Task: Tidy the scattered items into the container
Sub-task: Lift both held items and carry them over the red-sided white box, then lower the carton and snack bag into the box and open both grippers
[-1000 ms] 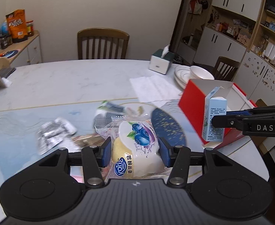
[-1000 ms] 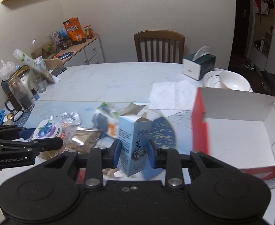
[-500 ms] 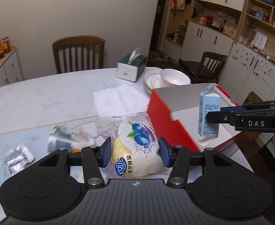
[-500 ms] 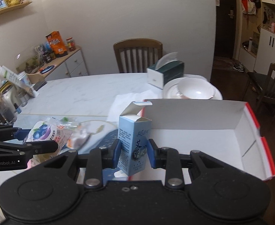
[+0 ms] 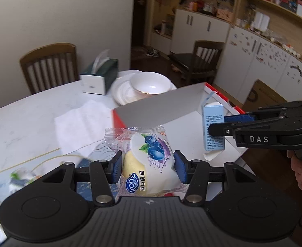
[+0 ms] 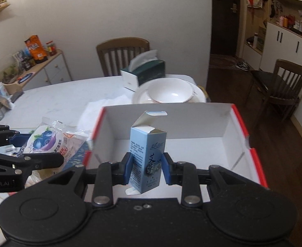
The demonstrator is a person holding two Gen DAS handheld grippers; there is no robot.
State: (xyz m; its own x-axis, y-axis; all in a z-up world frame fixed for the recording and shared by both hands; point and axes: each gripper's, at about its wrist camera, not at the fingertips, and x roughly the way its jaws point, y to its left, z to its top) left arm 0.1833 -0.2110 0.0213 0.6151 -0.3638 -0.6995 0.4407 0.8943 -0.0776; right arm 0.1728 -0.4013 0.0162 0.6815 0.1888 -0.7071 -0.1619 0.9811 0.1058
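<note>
Carrying has brought both loads across the desk (image 5: 23, 119) to the red box (image 6: 260, 164). Right gripper (image 6: 144, 167) fingers pinch the blue carton (image 6: 146, 156) above its interior; left gripper (image 5: 148, 167) fingers pinch the blueberry snack packet (image 5: 151, 160) just short of its near wall. Bowl (image 6: 171, 91) and tissue box (image 6: 144, 72) sit behind; nothing blocks the drop.

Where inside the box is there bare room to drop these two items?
The red-edged white cardboard box shows a wholly bare floor, free from wall to wall. Crowded: the near-left corner, where the blueberry snack packet and the light-blue carton hang close together.
</note>
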